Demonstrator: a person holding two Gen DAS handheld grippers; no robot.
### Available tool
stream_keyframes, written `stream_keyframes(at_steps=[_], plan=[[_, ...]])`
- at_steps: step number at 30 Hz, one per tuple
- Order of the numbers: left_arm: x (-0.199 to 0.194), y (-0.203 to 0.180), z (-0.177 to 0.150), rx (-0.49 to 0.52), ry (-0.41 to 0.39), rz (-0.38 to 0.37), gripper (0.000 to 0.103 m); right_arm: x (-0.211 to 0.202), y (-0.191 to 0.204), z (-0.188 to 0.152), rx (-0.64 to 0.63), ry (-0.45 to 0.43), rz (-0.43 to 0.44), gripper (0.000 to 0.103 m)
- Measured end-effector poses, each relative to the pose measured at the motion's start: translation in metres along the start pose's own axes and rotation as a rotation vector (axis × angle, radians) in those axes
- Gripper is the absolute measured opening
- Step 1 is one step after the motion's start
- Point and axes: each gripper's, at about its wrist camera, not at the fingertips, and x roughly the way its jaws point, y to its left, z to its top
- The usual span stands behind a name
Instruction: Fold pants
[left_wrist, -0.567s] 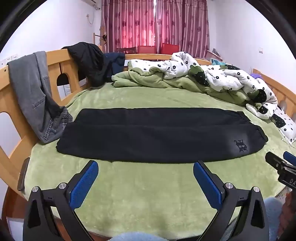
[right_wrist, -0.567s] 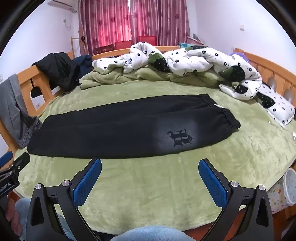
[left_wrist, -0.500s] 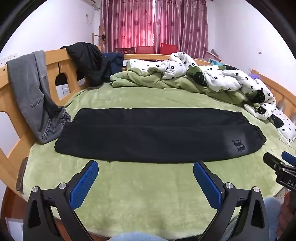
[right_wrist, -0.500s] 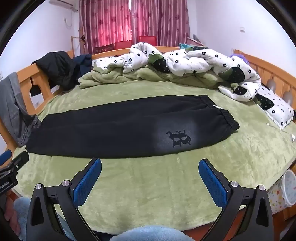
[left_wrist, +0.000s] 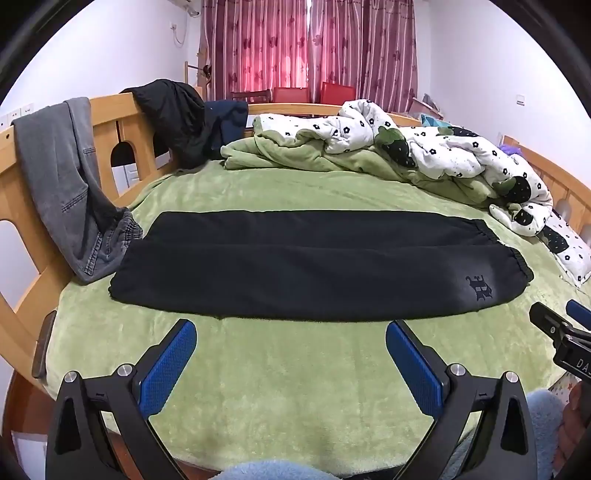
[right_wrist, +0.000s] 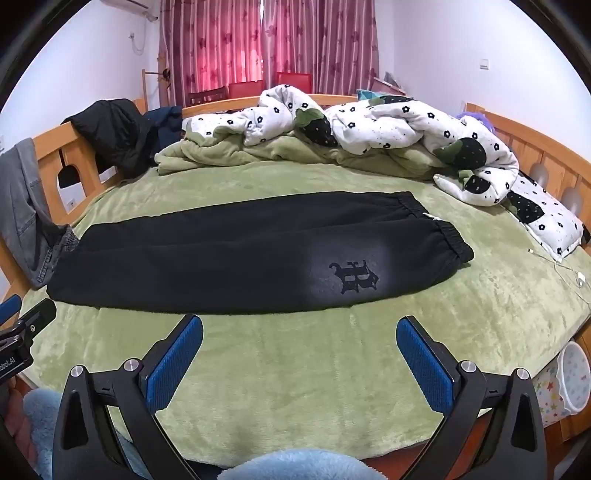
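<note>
Black pants (left_wrist: 310, 262) (right_wrist: 236, 258) lie flat across the green bed cover, one leg laid over the other, the elastic waistband at the right and the leg ends at the left. A dark emblem (right_wrist: 354, 277) marks the near right part. My left gripper (left_wrist: 290, 334) is open, hovering over bare cover just short of the pants' near edge. My right gripper (right_wrist: 299, 330) is open too, in front of the emblem, with nothing between its blue pads. Each gripper shows at the edge of the other's view.
A crumpled white flowered duvet (left_wrist: 443, 155) and green blanket are heaped along the far side. Grey jeans (left_wrist: 70, 184) and dark jackets (left_wrist: 177, 118) hang on the wooden bed rail at left. A pillow (right_wrist: 543, 218) and a white cable (right_wrist: 569, 277) lie at right; a bin (right_wrist: 572, 373) stands beside the bed.
Both views have shifted only slightly; the pants lie as before and both grippers stay open and empty.
</note>
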Motion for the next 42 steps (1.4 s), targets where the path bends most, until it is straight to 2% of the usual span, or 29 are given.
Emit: stream_keyframes(at_steps=[42], plan=[[0.003, 0.000, -0.006, -0.010, 0.005, -0.005, 0.103, -0.001, 0.008, -0.003, -0.053, -0.003, -0.040, 0.103]])
